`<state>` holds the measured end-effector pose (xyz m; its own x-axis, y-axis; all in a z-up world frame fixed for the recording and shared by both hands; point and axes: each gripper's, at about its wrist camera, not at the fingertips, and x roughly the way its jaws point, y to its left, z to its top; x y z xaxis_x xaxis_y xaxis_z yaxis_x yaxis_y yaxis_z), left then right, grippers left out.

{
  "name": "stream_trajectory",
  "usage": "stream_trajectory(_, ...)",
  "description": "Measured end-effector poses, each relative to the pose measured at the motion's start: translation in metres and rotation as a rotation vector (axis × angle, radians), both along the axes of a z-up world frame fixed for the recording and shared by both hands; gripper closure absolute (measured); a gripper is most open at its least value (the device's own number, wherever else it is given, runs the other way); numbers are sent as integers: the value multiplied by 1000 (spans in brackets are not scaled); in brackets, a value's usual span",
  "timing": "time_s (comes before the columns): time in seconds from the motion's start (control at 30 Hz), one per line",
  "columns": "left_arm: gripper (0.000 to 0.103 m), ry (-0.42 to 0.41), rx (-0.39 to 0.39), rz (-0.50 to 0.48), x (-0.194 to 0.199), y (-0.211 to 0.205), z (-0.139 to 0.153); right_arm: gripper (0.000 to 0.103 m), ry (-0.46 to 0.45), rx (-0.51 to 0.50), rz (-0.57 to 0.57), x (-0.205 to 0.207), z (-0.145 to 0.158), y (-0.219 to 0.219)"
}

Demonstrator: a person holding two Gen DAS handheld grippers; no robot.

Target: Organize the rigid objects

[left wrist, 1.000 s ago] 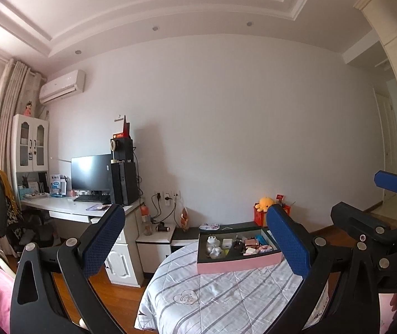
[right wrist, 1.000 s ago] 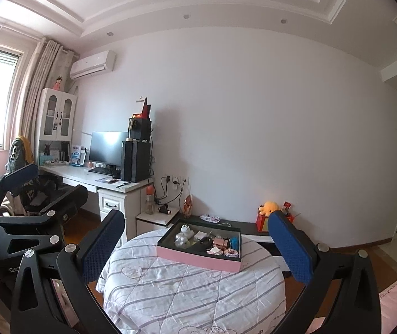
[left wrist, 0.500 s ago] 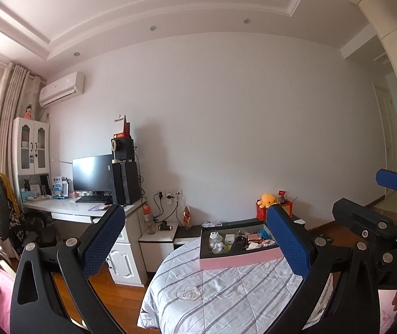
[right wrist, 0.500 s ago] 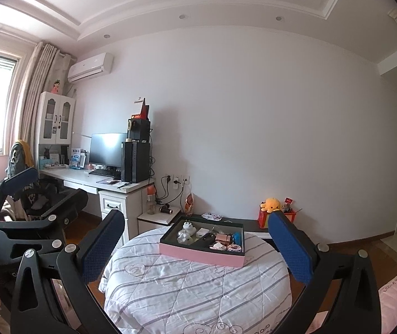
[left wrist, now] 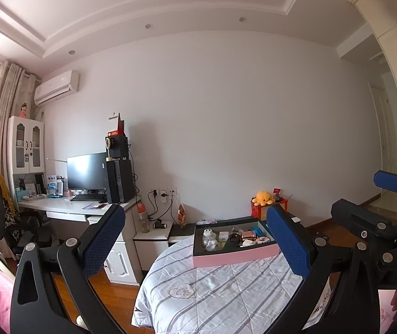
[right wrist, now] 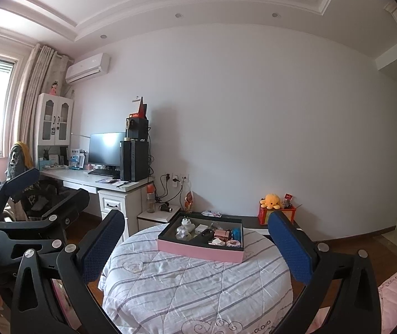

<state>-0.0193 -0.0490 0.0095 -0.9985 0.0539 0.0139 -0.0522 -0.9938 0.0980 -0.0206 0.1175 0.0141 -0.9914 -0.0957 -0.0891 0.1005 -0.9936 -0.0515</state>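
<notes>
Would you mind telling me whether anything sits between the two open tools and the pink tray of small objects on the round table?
Nothing visible does. The pink tray sits on the far part of the quilted table, and only bare quilt lies between it and the right tool and left tool, both open and empty.

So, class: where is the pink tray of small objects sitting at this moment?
The pink tray sits on the far part of the round quilt-covered table, centre of the right wrist view, in front of the low dark cabinet against the wall.
</notes>
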Motion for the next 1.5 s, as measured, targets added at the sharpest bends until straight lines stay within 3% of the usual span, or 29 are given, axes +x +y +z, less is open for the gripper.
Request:
stream_trajectory(0.43, 0, 27, 51, -53, 0, 0, -7, 0, 30, -13, -9, 8, -4, 5)
stream_trajectory(0.9, 0, -18, 21, -40, -12, 8, -14, 0, 6, 25, -34, 1, -11, 7)
stream_trajectory(1.5, 0, 49, -7, -17, -25, 4, 55, 0, 53, 82, -23, -17, 56, -1)
